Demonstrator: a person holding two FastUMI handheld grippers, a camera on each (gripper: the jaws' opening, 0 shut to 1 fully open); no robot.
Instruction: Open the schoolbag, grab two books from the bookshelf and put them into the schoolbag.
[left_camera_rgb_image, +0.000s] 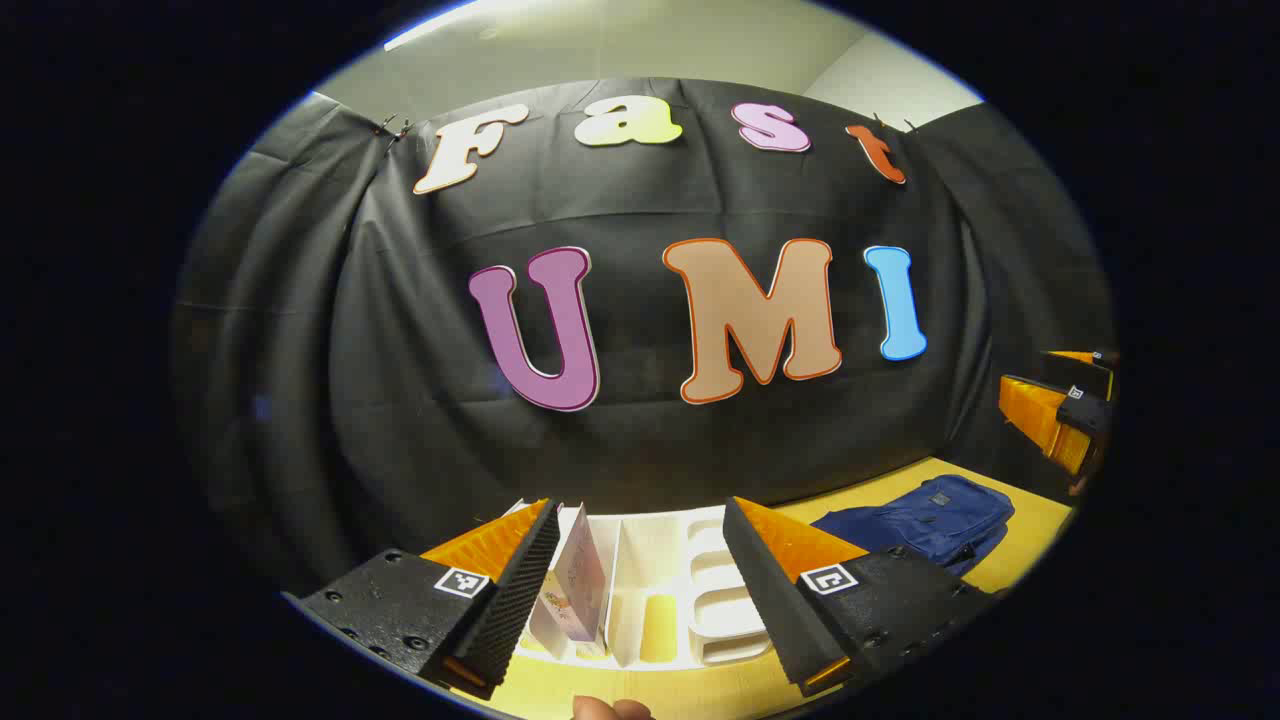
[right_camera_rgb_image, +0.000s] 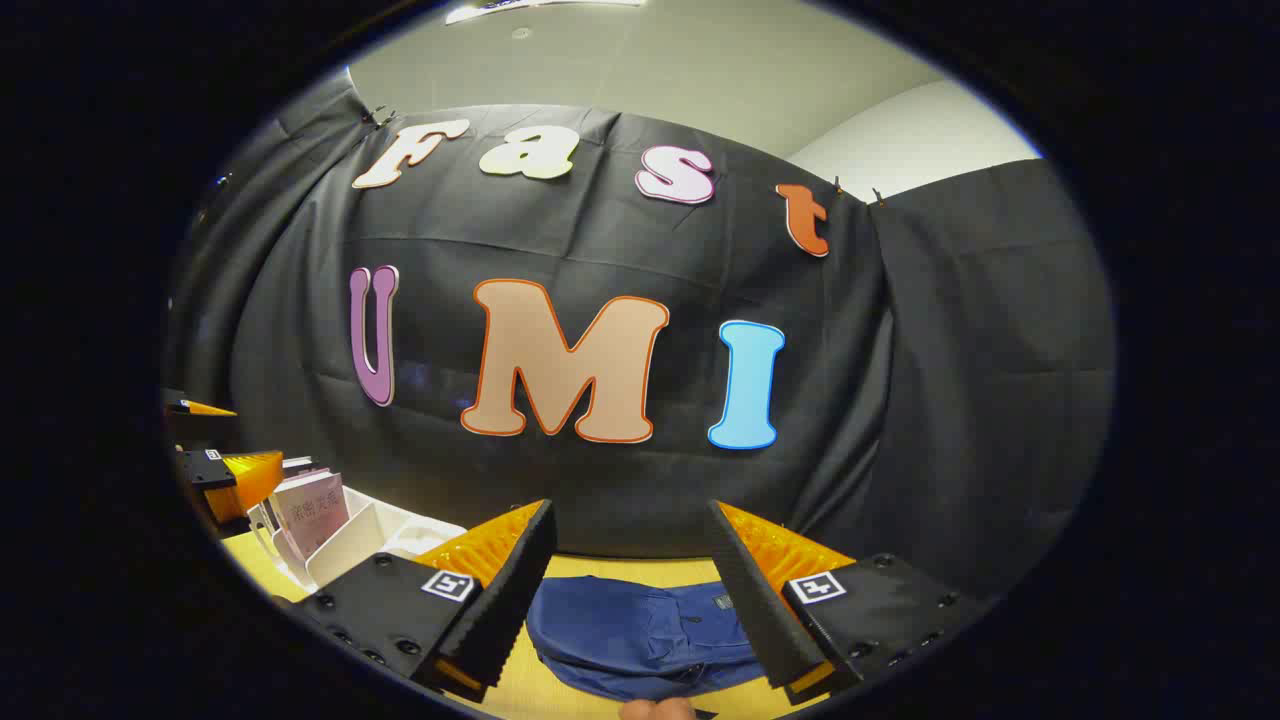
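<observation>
A dark blue schoolbag (right_camera_rgb_image: 640, 630) lies flat on the yellow table (right_camera_rgb_image: 610, 568), straight ahead of my right gripper (right_camera_rgb_image: 628, 590), which hangs open and empty above it. The same schoolbag (left_camera_rgb_image: 930, 520) shows at the right in the left gripper view. My left gripper (left_camera_rgb_image: 642, 590) is open and empty above a white bookshelf (left_camera_rgb_image: 680, 600) that holds a pale upright book (left_camera_rgb_image: 578, 590). In the right gripper view, the bookshelf (right_camera_rgb_image: 345, 545) with a pinkish book (right_camera_rgb_image: 312, 510) stands at the far left, the left gripper (right_camera_rgb_image: 225, 470) over it. The right gripper (left_camera_rgb_image: 1060, 410) appears at the right edge of the left gripper view.
Black cloth walls close the booth behind and beside the table (left_camera_rgb_image: 1030, 530). A fingertip (left_camera_rgb_image: 610, 710) shows at the bottom edge of the left gripper view, and another fingertip (right_camera_rgb_image: 655, 708) in the right gripper view.
</observation>
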